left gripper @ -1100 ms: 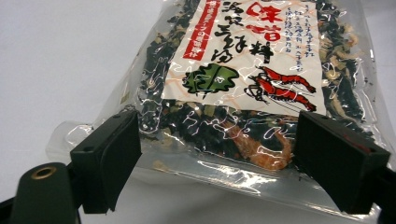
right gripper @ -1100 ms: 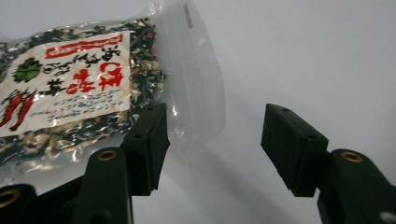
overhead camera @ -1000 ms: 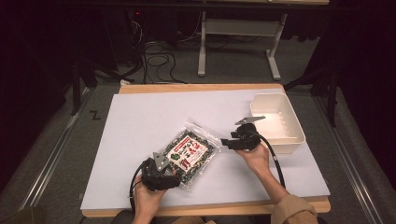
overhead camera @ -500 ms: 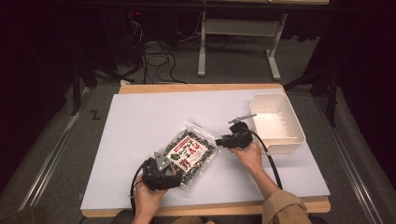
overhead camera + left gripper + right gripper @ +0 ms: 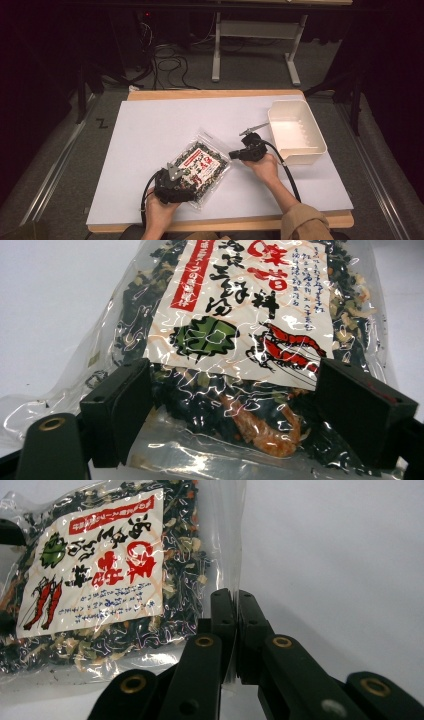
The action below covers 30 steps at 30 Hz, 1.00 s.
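While left gripper [image 5: 235, 415] jaws straddle the seaweed packet [image 5: 202, 164] unclenched, right gripper [image 5: 236, 630] pinches its clear edge, white bin [image 5: 315, 145] nearby, table [image 5: 150, 125].

The left gripper [image 5: 172, 186] hides the bag's [image 5: 202, 165] near end in the high view — its label print is too small there; the bin's [image 5: 298, 148] inside looks blurred.

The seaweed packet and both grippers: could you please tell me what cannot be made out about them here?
- Seaweed packet, left gripper view: its near end runs off the bottom edge.
- Packet's small print, high view: too small to read.
- Left gripper, high view: its own body hides the jaws.
- White bin, high view: glare washes out the floor.
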Motion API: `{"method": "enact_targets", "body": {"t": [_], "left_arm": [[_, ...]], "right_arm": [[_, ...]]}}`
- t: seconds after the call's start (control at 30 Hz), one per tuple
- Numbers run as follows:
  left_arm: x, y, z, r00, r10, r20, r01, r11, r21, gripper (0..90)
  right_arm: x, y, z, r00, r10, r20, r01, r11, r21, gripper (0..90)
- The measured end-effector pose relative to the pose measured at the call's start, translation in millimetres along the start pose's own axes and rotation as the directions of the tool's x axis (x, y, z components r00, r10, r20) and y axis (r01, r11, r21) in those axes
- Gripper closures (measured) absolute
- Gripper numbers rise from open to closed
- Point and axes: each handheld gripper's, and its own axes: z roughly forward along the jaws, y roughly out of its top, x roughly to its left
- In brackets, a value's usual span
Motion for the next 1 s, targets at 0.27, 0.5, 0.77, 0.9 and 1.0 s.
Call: {"method": "enact_targets", "body": {"t": [0.27,0.5,0.77,0.9,1.0], "left_arm": [[0.6,1.4,-5.9,0.9998,-0.011,0.013,0.012,0.9970,-0.076,16.5],[0.9,0.6,-11.6,0.9999,-0.011,0.003,0.011,0.9941,-0.108,17.8],[-0.9,0.4,-9.2,0.9999,0.003,0.010,-0.002,0.9959,-0.091,17.7],[-1.5,0.9,-6.9,0.9999,0.005,0.011,-0.004,0.9968,-0.080,17.8],[-2.6,0.7,-6.4,0.9999,0.013,0.011,-0.012,0.9973,-0.072,17.9]], "right_arm": [[7.5,9.4,-24.8,0.9969,-0.063,0.047,0.066,0.997,-0.048,90.0],[8.0,18.0,-61.2,0.9827,-0.109,0.149,0.122,0.989,-0.080,90.0],[5.2,25.7,-93.5,0.9711,-0.116,0.208,0.146,0.981,-0.131,90.0],[10.8,32.2,-106.1,0.9639,-0.142,0.225,0.175,0.975,-0.135,90.0],[18.1,39.3,-116.0,0.9567,-0.166,0.239,0.202,0.970,-0.137,90.0]]}}
